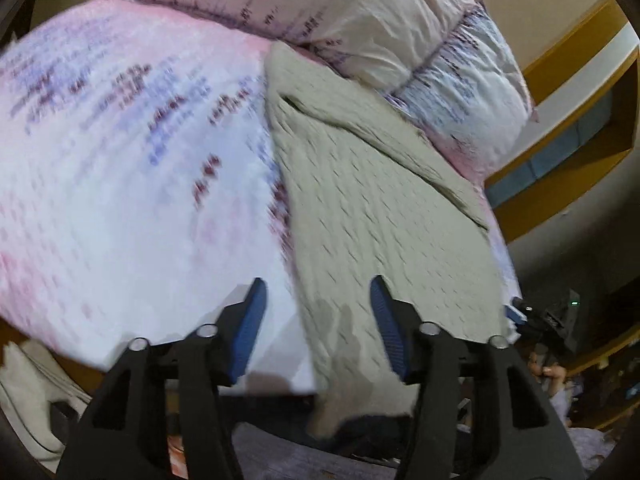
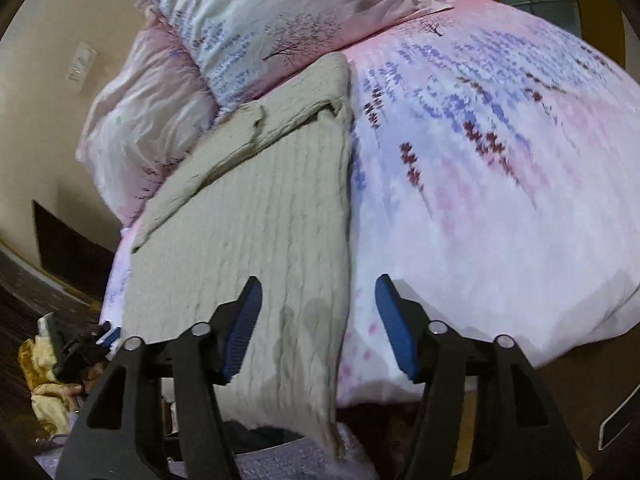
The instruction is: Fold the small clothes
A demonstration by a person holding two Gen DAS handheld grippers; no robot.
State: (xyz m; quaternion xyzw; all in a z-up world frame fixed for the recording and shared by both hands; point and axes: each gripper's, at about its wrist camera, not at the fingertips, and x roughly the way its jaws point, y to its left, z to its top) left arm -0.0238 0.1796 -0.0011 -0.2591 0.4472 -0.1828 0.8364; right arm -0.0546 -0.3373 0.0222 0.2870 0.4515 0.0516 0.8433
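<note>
A beige knitted garment [image 1: 372,216] lies spread lengthwise on a bed with a pink, white and purple floral cover [image 1: 120,168]. Its near end hangs over the bed's front edge. Its far end is folded over diagonally. My left gripper [image 1: 318,288] is open and empty, above the garment's near left edge. In the right wrist view the garment [image 2: 256,216] lies left of centre on the bed cover [image 2: 480,184]. My right gripper [image 2: 318,286] is open and empty, over the garment's near right edge. The other gripper [image 2: 80,344] shows at the lower left, partly hidden.
Two floral pillows [image 1: 312,12] [image 2: 256,20] lie at the head of the bed against a beige wall. A wooden window frame [image 1: 568,128] stands at the right. Light cloth [image 1: 24,392] lies on the floor at the left; yellow cloth [image 2: 40,376] lies beside the bed.
</note>
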